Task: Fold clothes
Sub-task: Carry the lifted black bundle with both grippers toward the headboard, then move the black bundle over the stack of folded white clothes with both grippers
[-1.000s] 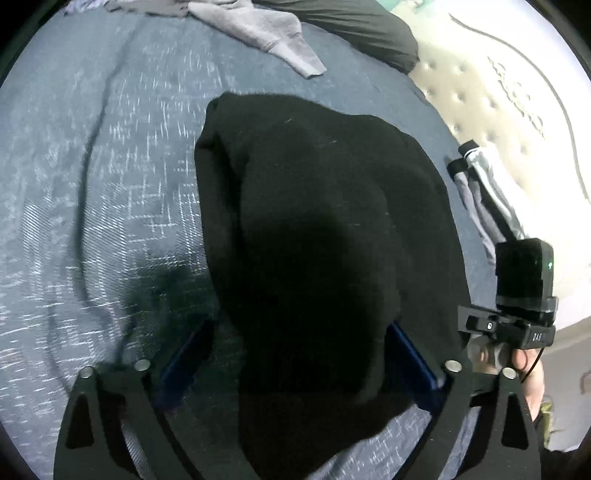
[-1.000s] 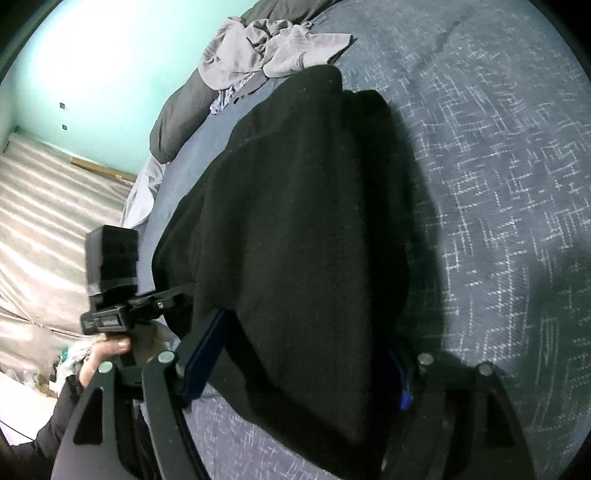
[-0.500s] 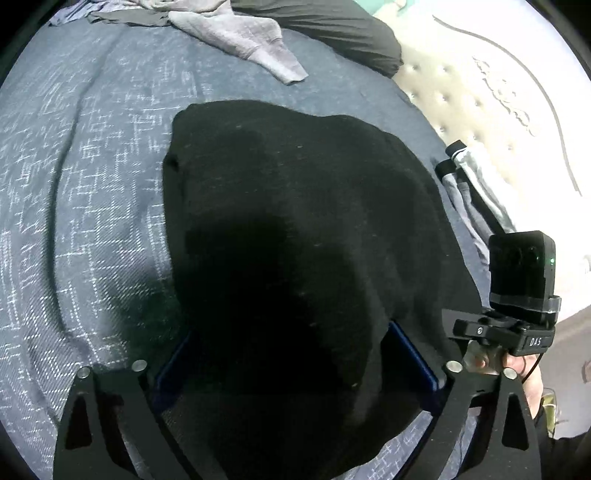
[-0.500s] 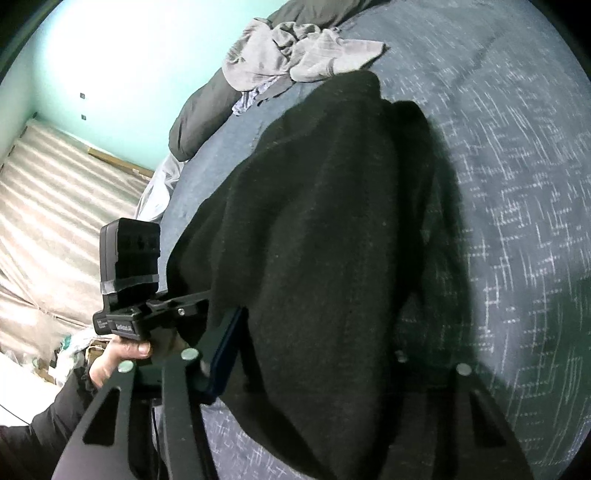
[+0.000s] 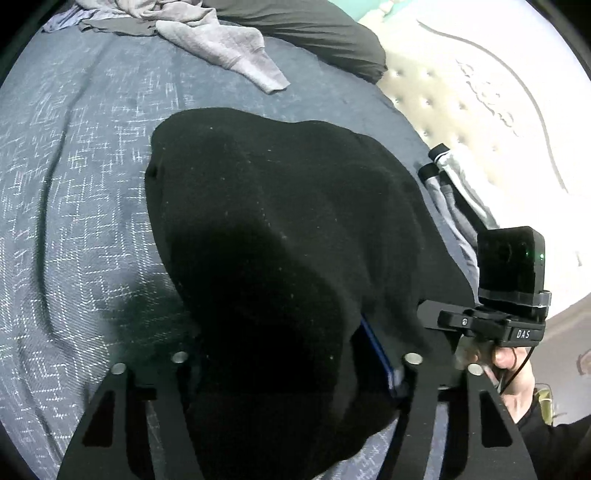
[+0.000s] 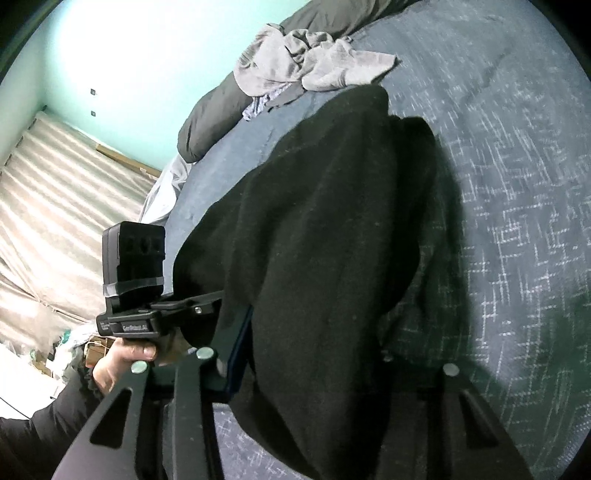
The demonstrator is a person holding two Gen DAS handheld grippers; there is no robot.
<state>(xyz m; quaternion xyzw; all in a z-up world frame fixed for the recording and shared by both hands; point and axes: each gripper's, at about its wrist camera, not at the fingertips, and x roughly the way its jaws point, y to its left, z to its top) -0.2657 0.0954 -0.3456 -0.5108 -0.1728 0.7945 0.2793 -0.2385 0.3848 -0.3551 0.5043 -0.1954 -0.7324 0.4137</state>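
Note:
A black garment [image 5: 280,229] lies bunched on the blue-grey bedspread [image 5: 74,221], its near end running between the fingers of both grippers. My left gripper [image 5: 284,350] is closing on that end. Its right blue pad [image 5: 376,354] lies against the cloth and the left pad is buried under it. In the right wrist view the same garment [image 6: 332,240] fills my right gripper [image 6: 314,350], which is also closing, its left blue pad [image 6: 238,354] pressed on the fabric and the other finger hidden in shadow. Each view shows the other gripper held in a hand.
Crumpled grey clothes [image 5: 221,40] and a dark pillow [image 5: 314,33] lie at the far end of the bed. A grey and white garment [image 5: 450,192] hangs at the bed's edge. A cream mattress [image 5: 480,110] stands beside the bed, below a teal wall [image 6: 147,55].
Both grippers' jaws have narrowed onto the black garment. The cloth now bunches more tightly between the fingers. The hands have hardly shifted.

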